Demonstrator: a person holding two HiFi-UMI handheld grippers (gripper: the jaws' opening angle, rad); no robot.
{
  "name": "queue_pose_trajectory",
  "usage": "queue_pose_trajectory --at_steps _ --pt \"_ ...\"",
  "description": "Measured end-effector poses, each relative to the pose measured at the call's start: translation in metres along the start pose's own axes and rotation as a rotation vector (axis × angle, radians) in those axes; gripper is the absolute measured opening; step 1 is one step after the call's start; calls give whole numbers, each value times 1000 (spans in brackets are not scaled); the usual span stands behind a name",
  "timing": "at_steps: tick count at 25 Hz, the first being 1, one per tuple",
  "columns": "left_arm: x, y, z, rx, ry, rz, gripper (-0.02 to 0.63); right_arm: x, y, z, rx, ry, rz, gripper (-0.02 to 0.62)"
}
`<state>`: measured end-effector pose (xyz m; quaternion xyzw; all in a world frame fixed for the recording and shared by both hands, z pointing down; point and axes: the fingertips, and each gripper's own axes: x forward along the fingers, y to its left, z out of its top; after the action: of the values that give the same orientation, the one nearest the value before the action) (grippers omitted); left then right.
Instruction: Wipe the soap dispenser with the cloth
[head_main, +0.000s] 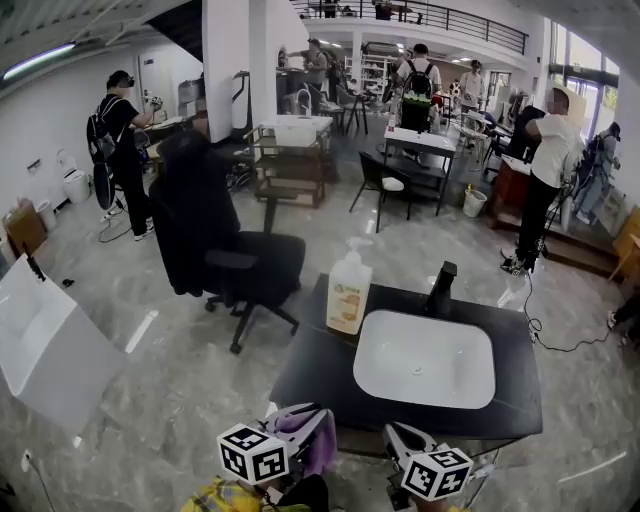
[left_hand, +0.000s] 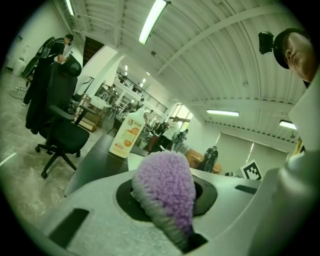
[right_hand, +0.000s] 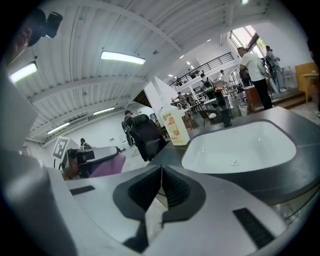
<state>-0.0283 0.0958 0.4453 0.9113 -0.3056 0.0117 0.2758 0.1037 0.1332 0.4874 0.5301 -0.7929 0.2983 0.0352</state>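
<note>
Could press the purple cloth (left_hand: 163, 181) in too hard from one side and tip the tall soap dispenser (head_main: 349, 291), with nothing bracing it. Nearest, grips that cloth bunched in the clamped left tool (left_hand: 168, 201), with the right tool (right_hand: 161, 193) clenched shut on nothing. Farther off, stands upright on the dark tabletop (head_main: 318, 372), just beside the white basin (head_main: 424, 362), well apart from both tools.

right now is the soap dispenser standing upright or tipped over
Upright. The soap dispenser stands on its base on the dark counter, pump at the top, just left of the white basin.
</note>
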Motion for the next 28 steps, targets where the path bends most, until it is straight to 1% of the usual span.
queue_pose_trajectory --at_steps 9,17,24,28 --pt "40 48 32 -1 18 -37 58 56 -15 25 24 -8 -31 8" --pt "66 84 61 -7 12 -56 58 102 -22 52 18 -6 -43 8" --pt "93 117 79 -13 19 -72 58 140 -33 69 13 -2 -56 8" --pt "107 129 93 -14 27 -95 58 154 -41 82 22 -1 -84 8"
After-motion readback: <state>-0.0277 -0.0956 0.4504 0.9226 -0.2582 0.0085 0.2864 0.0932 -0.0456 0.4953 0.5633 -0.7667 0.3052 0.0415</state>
